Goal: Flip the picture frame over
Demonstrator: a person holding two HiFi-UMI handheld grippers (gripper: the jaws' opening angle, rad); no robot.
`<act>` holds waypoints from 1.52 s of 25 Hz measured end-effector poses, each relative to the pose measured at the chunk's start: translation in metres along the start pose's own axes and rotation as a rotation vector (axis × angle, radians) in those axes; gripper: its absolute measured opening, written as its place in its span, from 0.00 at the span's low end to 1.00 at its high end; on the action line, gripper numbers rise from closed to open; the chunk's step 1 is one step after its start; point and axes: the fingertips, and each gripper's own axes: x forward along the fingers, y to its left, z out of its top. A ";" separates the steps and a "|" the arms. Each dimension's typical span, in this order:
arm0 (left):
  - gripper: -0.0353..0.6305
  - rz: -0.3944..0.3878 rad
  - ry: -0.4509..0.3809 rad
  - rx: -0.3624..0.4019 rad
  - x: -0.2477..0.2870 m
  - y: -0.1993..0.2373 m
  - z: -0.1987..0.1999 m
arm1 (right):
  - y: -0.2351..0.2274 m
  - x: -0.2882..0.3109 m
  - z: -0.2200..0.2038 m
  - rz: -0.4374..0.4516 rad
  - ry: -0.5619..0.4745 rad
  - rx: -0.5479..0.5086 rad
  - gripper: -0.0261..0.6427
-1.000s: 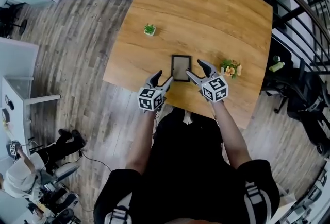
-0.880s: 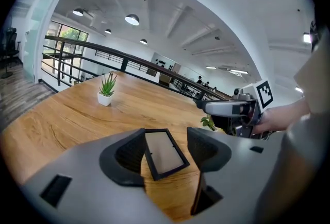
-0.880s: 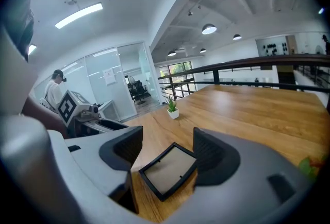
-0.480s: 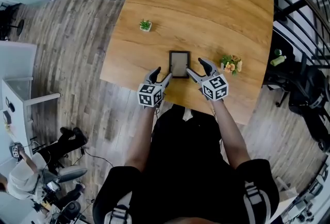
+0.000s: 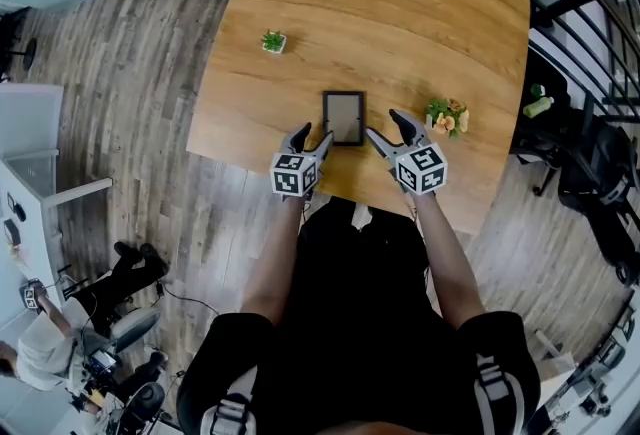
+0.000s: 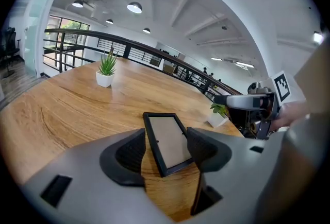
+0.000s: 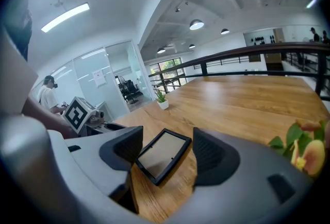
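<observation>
Two tongs hang over the near edge of the surface (image 5: 400, 13), a broad slab of warm, grained wood with rounded corners. Farthest left, past its edge, I see the floor (image 5: 140, 73), laid in grey, weathered-looking planks. On the left part of the surface stands a small potted plant (image 5: 272, 42), with spiky green leaves in a squat white pot, well apart from everything else.

Next comes my left tongs (image 5: 315, 134), grey moulded plastic with dark ribbed pads. Its jaws stand apart and grip nothing, and its tips are just beside the near left corner of the picture frame (image 5: 343, 117). In the left gripper view the frame's near end shows in the gap between the jaws, but neither pad presses on it.

The picture frame lies flat on the surface near the front edge, between my two tongs. It is a rectangle with a thin black rim around a dull, matte tan panel.

My right tongs (image 5: 383, 126) sits just beside the frame's near right corner. Its jaws are likewise well apart and empty, and the right gripper view shows the frame through the gap, untouched.

Farthest right, near the right tongs, stands a little pot of flowers (image 5: 447, 116), soft orange and yellow blooms among green leaves.
</observation>
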 end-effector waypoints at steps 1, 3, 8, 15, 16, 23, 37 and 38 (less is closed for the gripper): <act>0.47 0.002 0.007 0.002 0.003 0.001 -0.002 | -0.001 -0.002 -0.002 -0.004 0.003 0.004 0.49; 0.47 0.010 0.023 0.008 0.010 0.004 -0.007 | -0.002 -0.004 -0.007 -0.010 0.007 0.009 0.49; 0.46 0.074 0.061 0.020 0.022 0.018 -0.016 | -0.005 -0.012 -0.015 -0.026 0.021 0.014 0.49; 0.38 0.155 0.111 0.029 0.031 0.030 -0.025 | 0.000 -0.027 -0.023 -0.021 0.017 0.031 0.45; 0.37 0.156 0.120 0.037 0.032 0.030 -0.028 | 0.001 -0.028 -0.024 -0.023 0.017 0.032 0.45; 0.31 0.167 0.177 0.052 0.039 0.030 -0.037 | 0.001 -0.036 -0.025 -0.048 0.031 0.024 0.45; 0.23 0.251 0.205 0.003 0.047 0.031 -0.038 | 0.001 -0.042 -0.035 -0.058 0.049 0.023 0.45; 0.20 0.255 0.203 -0.006 0.047 0.030 -0.038 | 0.002 -0.042 -0.035 -0.058 0.051 0.022 0.45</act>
